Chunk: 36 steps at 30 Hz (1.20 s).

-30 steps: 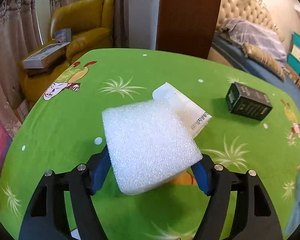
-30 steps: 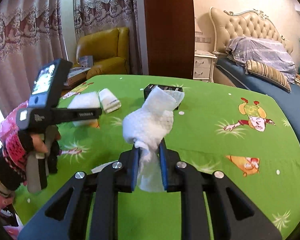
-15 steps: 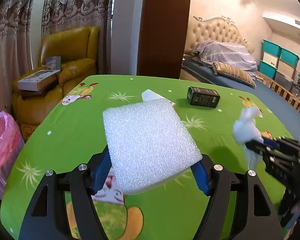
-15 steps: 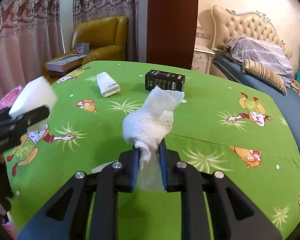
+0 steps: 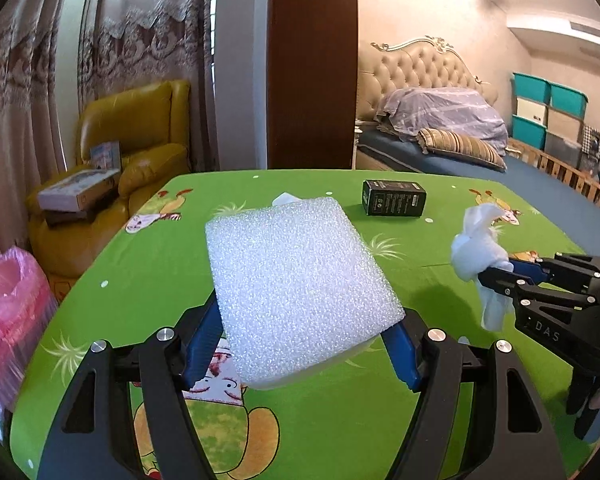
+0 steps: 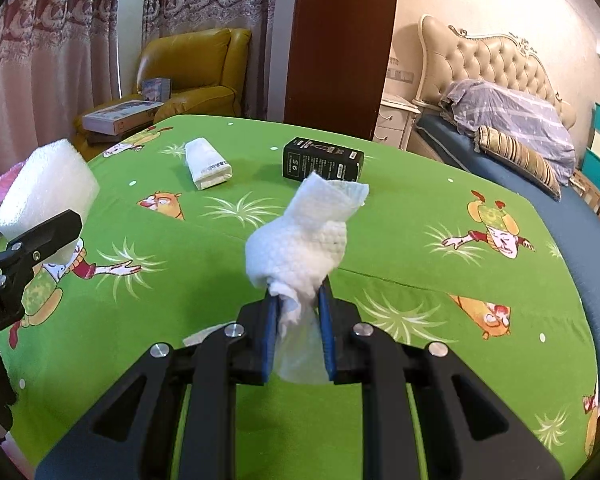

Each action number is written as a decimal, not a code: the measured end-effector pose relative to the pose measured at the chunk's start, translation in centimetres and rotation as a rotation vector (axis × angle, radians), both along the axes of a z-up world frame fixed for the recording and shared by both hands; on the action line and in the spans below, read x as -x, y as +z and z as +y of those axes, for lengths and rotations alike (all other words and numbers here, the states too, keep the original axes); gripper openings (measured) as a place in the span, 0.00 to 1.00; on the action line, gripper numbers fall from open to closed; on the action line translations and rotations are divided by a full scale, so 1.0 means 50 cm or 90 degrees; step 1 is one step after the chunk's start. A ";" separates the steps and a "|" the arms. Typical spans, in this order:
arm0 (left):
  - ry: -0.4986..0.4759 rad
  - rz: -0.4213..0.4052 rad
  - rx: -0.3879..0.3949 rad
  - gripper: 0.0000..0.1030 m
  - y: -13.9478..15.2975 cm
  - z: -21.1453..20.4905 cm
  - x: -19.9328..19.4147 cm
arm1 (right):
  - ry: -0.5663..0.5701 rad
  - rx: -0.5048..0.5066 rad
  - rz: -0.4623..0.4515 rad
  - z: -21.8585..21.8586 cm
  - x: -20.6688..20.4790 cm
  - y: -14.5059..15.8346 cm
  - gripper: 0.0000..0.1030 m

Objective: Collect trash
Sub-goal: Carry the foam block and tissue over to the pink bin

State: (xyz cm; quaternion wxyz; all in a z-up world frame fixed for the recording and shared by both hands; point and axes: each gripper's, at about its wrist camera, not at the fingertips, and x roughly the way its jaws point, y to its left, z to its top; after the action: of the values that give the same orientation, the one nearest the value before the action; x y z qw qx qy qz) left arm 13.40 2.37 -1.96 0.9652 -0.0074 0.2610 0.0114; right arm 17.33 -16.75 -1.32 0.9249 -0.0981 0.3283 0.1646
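Left wrist view: the left tool [image 5: 306, 344] clamps a white foam block [image 5: 300, 292] between its blue pads, held above the green desk [image 5: 140, 280]. Right wrist view: the right tool [image 6: 298, 320] is closed tight on a crumpled paper towel [image 6: 308, 240], which rises above its fingers. Beyond the towel, a black box [image 6: 322, 160] lies on the desk; a folded white packet [image 6: 207, 164] lies left of that box. A pink bag [image 5: 10, 312] sits off the desk edge, left of the foam block.
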 end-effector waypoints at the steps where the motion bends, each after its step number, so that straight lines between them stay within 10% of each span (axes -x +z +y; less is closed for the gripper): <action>1: 0.001 0.001 0.000 0.65 0.000 0.000 -0.001 | 0.002 0.001 -0.002 0.001 0.001 0.001 0.18; 12: -0.009 -0.002 0.052 0.66 0.008 0.037 0.026 | 0.034 -0.057 0.015 0.001 0.043 0.010 0.18; 36: 0.011 0.008 -0.023 0.66 -0.028 0.121 0.146 | 0.164 -0.036 0.004 0.120 0.165 0.028 0.18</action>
State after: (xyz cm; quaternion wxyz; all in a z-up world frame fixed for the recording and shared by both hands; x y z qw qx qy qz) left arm 6.11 8.41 -3.35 0.9633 0.0081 0.2671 0.0245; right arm 9.07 -10.73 0.06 0.8975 -0.1126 0.3111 0.2916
